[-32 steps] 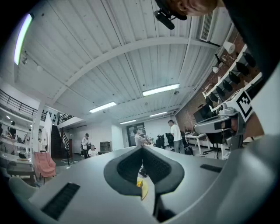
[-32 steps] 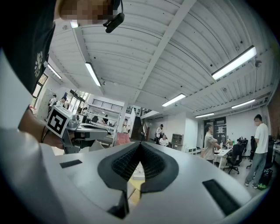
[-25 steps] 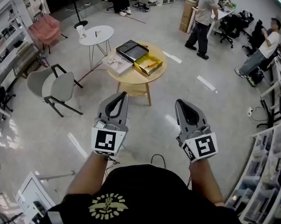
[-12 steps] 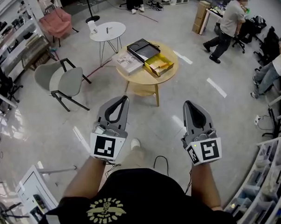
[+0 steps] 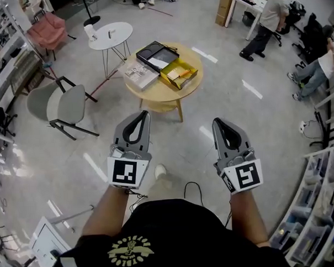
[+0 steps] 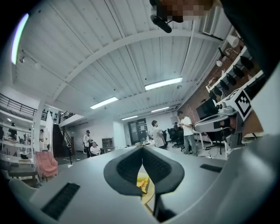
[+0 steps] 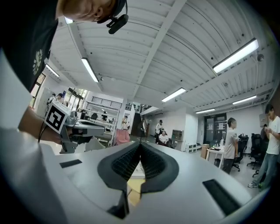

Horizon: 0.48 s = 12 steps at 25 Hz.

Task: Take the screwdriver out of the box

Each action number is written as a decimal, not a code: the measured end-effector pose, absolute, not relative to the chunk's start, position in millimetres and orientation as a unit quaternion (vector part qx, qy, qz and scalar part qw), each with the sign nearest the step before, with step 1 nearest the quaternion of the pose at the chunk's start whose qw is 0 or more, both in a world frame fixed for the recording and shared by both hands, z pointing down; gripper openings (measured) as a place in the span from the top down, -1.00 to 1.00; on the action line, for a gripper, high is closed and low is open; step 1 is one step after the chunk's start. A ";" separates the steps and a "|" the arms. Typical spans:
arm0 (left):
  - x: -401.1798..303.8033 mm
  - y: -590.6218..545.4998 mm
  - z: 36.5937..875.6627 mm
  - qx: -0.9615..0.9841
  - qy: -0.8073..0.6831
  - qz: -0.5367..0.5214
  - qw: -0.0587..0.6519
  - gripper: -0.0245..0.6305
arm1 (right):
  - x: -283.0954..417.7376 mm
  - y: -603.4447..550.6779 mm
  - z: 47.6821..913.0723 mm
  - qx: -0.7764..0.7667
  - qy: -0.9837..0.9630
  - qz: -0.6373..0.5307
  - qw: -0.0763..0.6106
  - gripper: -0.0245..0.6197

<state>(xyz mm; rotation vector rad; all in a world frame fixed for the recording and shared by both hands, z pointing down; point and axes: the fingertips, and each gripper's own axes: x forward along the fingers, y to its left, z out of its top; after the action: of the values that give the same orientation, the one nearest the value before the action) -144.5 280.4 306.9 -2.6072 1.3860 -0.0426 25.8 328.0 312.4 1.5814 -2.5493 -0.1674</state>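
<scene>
floor: open grey floor between the person and the worktop, with a free lane towards 12 o'clock. Judged the easiest way in.
worktop: round, wooden, at 12 o'clock from both claws and well apart from them. Its near rim is bare, so there is room to reach in.
grey chair: at 10 o'clock, beside the worktop's left side and off the lane.
people: at 2 o'clock, well apart.
left claw: jaws closed together, nothing in them. Held level and pointing at 12, likely just carried during the approach.
right claw: jaws closed, empty. It is level and parallel to the left claw.
black box: at the worktop's 12 o'clock.
pale flat pack: at its 9 o'clock.
yellow box: open, at the worktop's 3 o'clock edge, touching the black box.
screwdriver: not made out. Judged to lie in the yellow box, where something small and orange shows, too small to tell.
</scene>
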 end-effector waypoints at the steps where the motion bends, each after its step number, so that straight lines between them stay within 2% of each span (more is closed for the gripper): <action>1: -141.8 271.8 308.4 -0.881 0.464 -0.016 0.092 0.87 | 26.1 321.2 312.8 0.526 -0.845 -0.056 0.073 0.87; 12: -129.6 199.3 319.3 -0.894 0.440 -0.026 0.085 0.87 | 31.5 250.4 323.3 0.536 -0.839 -0.033 0.083 0.88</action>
<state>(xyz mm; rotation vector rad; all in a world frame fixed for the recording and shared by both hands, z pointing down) -129.6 199.3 319.3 -2.6660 1.3117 -0.0768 31.5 250.4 323.3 1.6013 -2.5064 -0.0989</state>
